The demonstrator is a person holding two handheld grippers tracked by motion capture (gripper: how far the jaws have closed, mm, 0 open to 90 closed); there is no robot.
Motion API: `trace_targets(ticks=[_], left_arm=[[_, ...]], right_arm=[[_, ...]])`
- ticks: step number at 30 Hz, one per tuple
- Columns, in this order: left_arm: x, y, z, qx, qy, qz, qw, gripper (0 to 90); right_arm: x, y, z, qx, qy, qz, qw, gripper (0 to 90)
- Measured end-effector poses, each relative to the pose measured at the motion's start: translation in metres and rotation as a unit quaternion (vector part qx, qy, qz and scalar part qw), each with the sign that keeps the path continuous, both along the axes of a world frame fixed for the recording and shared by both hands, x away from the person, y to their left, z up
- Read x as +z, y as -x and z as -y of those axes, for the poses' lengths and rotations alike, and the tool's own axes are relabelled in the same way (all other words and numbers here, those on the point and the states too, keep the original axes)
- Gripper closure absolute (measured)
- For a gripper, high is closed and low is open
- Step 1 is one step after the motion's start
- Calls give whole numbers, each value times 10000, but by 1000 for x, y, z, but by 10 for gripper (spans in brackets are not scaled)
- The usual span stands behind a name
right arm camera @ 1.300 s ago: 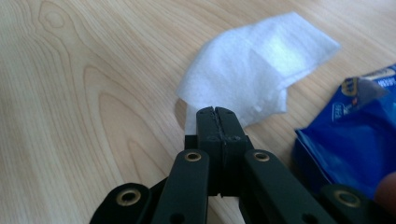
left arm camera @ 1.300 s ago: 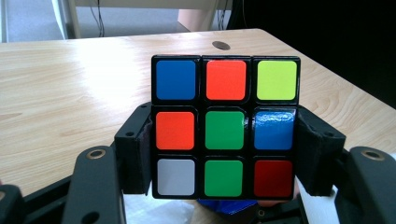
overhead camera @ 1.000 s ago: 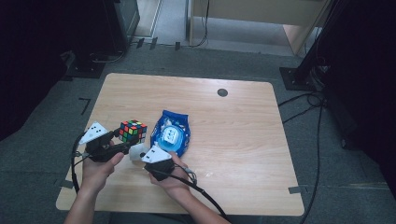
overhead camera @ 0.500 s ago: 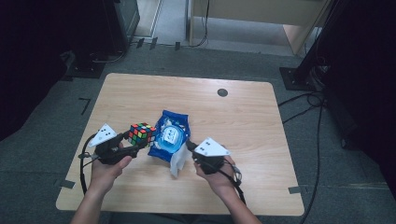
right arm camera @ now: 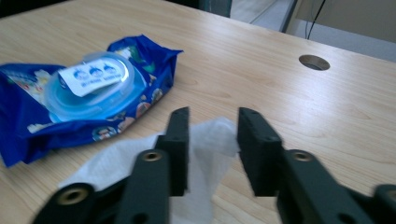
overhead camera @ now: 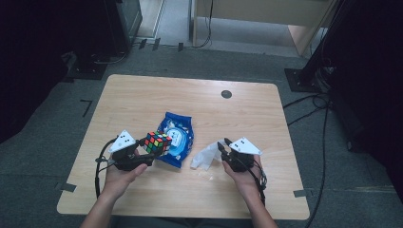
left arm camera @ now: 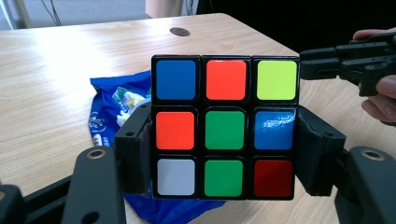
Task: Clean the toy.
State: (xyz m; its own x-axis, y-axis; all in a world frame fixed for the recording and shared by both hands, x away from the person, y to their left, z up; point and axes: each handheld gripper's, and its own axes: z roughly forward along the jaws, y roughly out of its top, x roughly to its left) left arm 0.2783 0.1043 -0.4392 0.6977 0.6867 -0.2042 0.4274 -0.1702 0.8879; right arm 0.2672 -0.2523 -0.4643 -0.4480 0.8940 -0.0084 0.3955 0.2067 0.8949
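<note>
clearly the left tool (left arm camera: 224, 186) clamps the puzzle cube (left arm camera: 224, 127) by its side faces, lifted off the surface (overhead camera: 142, 104) so its faces sit free for wiping. just beyond it lies the blue wipes pack (overhead camera: 177, 137). the right tool (right arm camera: 212, 135) hangs open over the pulled wipe (right arm camera: 140, 161), likely about to pinch it.

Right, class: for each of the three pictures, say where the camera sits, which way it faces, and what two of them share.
High view: fixed above the near table edge, looking forward and down; forearms and both hand-held grippers show.
Left gripper view: rides the left hand-held gripper, facing the clamped Rubik's cube.
Right gripper view: rides the right hand-held gripper, facing its open jaws over a white wet wipe.
Shared: both gripper views show the blue wet-wipe pack.
</note>
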Motion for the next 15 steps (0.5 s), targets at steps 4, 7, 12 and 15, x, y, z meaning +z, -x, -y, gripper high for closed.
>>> trace_targets(ticks=[4, 7, 12, 15], left_arm=[[0, 0, 1, -13, -2, -6, 10000, 339], [0, 1, 2, -28, -7, 4, 10000, 339], [-1, 1, 2, -44, -4, 1, 10000, 339], [-1, 1, 2, -58, -21, -3, 10000, 340]], right_arm=[[-3, 1, -10, 226, -75, -131, 9996, 498], [-15, -4, -22, 409, 75, -493, 9979, 420], [-36, -13, -32, 369, 493, -1031, 9928, 404], [-41, -15, -33, 243, 666, -1146, 9909, 443]])
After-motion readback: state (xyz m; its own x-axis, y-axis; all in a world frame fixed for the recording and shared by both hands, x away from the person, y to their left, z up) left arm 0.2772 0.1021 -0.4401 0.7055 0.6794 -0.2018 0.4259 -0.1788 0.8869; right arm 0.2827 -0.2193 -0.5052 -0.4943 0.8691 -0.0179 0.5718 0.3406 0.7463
